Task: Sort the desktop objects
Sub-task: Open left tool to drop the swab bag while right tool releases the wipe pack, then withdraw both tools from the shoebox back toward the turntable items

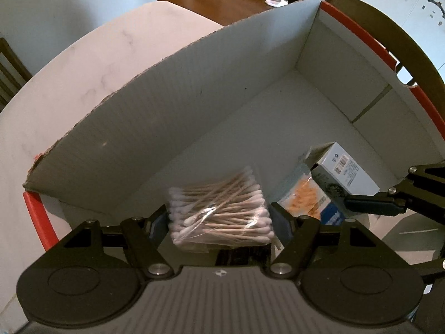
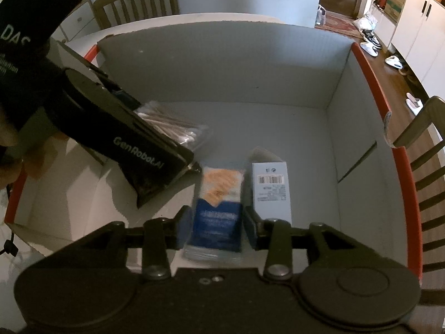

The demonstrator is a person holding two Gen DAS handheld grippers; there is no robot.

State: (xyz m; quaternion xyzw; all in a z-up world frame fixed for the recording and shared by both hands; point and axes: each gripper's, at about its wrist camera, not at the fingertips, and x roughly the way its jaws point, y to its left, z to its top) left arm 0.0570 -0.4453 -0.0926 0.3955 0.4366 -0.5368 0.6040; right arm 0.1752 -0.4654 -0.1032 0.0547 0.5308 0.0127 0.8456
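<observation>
Here, inside white cardboard box (image 1: 211,89): my left gripper (image 1: 219,217) clamped on bag of cotton swabs (image 1: 219,214); my right gripper (image 2: 217,222) closed around blue-and-orange packet (image 2: 218,208); barcoded white carton (image 2: 271,192) just beside packet, on its right.
</observation>
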